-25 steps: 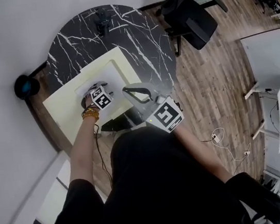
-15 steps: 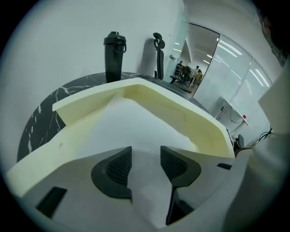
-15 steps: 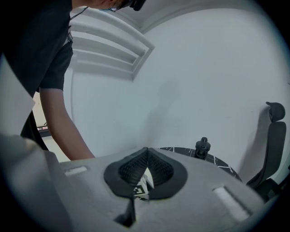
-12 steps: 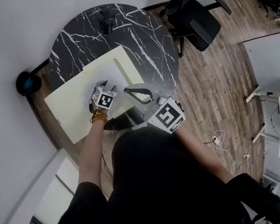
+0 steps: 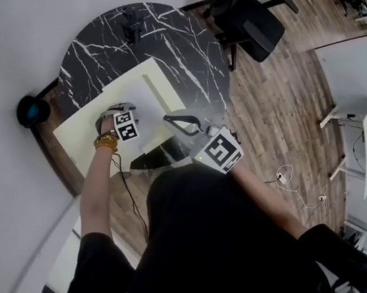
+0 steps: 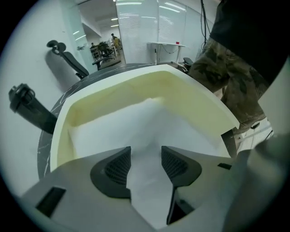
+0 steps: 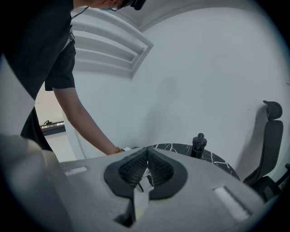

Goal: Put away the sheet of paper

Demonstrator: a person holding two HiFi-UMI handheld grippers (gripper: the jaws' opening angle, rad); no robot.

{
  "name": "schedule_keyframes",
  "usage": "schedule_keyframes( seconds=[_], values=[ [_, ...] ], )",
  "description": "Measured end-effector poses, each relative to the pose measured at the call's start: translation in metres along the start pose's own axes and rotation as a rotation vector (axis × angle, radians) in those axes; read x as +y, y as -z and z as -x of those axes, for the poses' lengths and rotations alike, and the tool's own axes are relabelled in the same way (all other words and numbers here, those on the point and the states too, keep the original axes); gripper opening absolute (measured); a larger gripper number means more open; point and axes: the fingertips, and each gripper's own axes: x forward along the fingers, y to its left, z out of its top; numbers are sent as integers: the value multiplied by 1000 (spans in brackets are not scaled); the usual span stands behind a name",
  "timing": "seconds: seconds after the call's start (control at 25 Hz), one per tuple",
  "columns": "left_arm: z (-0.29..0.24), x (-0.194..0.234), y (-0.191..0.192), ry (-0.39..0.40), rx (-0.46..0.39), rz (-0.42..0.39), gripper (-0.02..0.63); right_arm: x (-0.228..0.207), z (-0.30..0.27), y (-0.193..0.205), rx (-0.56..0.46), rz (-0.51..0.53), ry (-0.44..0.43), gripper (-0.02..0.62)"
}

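While left gripper (image 5: pixel 114 110) points steeply down over paper (image 6: pixel 149 129), jaws just opening, paper between them unpinched, right gripper (image 5: pixel 168 119) sits near level, jaws pressed together

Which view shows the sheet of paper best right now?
Left gripper view: the sheet of paper fills it, lying inside the cream tray. Head view shows only a small white patch; right gripper view shows none.

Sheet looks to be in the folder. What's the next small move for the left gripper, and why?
Probably lift the left gripper clear. The sheet lies inside the open folder; the jaws, just opening slightly, stand apart over it, gripping nothing. The folder can then be closed.
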Motion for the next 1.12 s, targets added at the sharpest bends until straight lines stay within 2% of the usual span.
schedule_keyframes(
  seconds=[0.08, 0.16, 0.24, 0.32, 0.4, 0.44, 0.56, 0.6, 0.64, 0.68, 0.72, 0.8, 0.88, 0.96, 1.0, 1.04, 1.12],
  values=[
    [-5, 1, -4, 3, 20, -57, 222, 1, 0, 2, 3, -2, -1, -2],
    [-7, 1, -7, 36, 9, -12, 222, 2, 1, 3, 11, -6, -5, -2],
    [-3, 2, -9, 68, -37, 119, 224, 3, 2, 3, 12, -4, -8, -2],
    [1, 5, -10, 55, -86, 235, 224, 2, 3, 4, 10, -2, -7, -2],
    [0, 8, -8, 9, -107, 334, 224, 0, 2, 5, 13, -16, -3, -2],
    [2, 10, -5, -22, -118, 408, 224, -1, 1, 5, 13, -28, -3, -2],
    [19, 25, -3, -147, -169, 687, 224, 0, 1, 5, 4, -33, -14, -2],
    [22, 27, -7, -168, -186, 747, 224, 0, 1, 6, 1, -28, -19, -2],
    [25, 27, -12, -178, -197, 770, 224, 1, 1, 6, -1, -26, -23, -2],
    [28, 25, -19, -183, -206, 754, 224, 1, 1, 6, -3, -30, -25, -2],
    [29, 21, -26, -180, -218, 705, 224, 1, 2, 4, -7, -38, -25, -2],
    [29, 11, -35, -166, -221, 549, 224, 0, 4, 0, -19, -58, -23, -2],
    [27, 0, -26, -138, -154, 361, 224, -2, 7, -2, -29, -60, -20, -2],
    [14, -13, -3, -84, -46, 203, 224, -5, 10, -1, -23, -75, -12, -2],
    [7, -17, 6, -52, -14, 173, 224, -5, 12, 0, -17, -84, -7, -2],
    [4, -19, 10, -23, -7, 182, 224, -6, 13, 1, -12, -87, -4, -2],
    [3, -17, 10, 14, -34, 260, 228, -4, 14, 2, -10, -74, -5, -2]
  ],
)
